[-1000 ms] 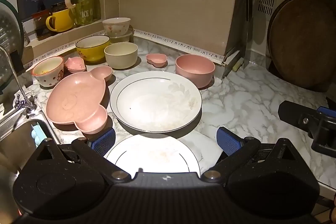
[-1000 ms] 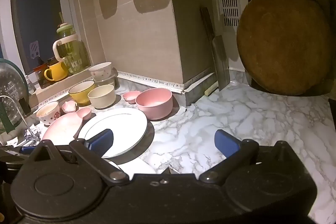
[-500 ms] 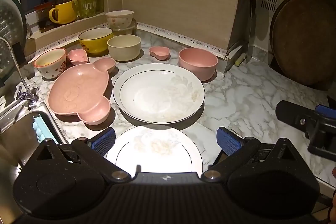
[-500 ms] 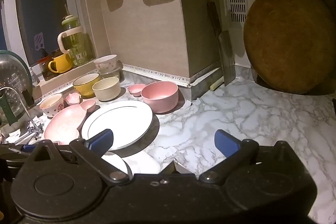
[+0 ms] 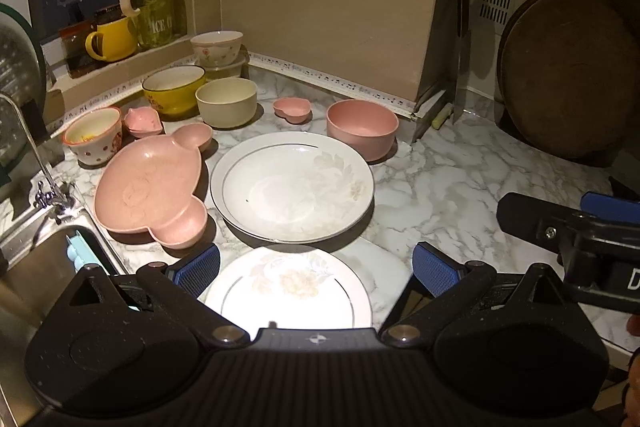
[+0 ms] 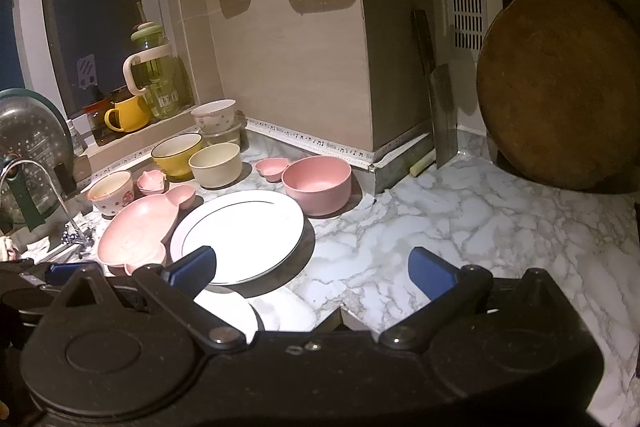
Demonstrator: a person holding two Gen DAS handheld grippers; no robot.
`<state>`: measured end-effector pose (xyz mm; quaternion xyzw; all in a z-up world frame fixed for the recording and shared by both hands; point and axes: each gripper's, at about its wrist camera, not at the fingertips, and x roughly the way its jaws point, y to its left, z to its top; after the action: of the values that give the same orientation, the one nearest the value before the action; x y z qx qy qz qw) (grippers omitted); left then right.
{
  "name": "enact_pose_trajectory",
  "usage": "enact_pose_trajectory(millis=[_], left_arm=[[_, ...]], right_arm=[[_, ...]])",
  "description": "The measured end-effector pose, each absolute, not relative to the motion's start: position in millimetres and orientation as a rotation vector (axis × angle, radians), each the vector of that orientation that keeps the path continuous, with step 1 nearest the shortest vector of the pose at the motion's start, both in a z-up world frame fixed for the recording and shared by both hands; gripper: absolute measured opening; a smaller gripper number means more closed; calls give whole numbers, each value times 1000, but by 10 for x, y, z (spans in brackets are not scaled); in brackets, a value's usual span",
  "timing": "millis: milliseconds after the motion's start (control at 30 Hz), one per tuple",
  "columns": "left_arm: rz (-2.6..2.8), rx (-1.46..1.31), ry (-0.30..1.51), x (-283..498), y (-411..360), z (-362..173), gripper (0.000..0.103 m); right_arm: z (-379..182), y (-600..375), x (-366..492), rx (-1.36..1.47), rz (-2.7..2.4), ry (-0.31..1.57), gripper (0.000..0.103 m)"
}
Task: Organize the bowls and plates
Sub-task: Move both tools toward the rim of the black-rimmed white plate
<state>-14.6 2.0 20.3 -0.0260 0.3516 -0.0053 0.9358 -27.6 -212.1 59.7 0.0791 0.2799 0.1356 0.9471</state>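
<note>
A: How far along is the sorting?

B: Barely begun, I'd judge. Going by size: the big white plate (image 5: 292, 187) lies flat mid-counter, the pink bear-shaped dish (image 5: 150, 187) touching it at its 9 o'clock, the small white plate (image 5: 294, 287) just at its 6 o'clock near the counter edge.

A: And the bowls?

B: Loose, mostly. The pink bowl (image 5: 362, 129) sits at the big plate's 1 o'clock, the cream bowl (image 5: 226, 102) and yellow bowl (image 5: 173, 89) at 11. Only the floral bowl (image 5: 217, 46) rides on something (a lidded container, I think).

A: Grippers?

B: The left gripper (image 5: 316, 267) hangs over the small plate, fingers spread, empty. The right gripper (image 6: 312, 267) is spread and empty too, over bare marble at 4 o'clock
</note>
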Motion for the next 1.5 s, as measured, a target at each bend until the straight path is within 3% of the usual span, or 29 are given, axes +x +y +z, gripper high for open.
enact_pose_trajectory(millis=[1500], left_arm=[[46, -118, 638, -218, 262, 329, 103]], right_arm=[[617, -2056, -293, 171, 253, 560, 102]])
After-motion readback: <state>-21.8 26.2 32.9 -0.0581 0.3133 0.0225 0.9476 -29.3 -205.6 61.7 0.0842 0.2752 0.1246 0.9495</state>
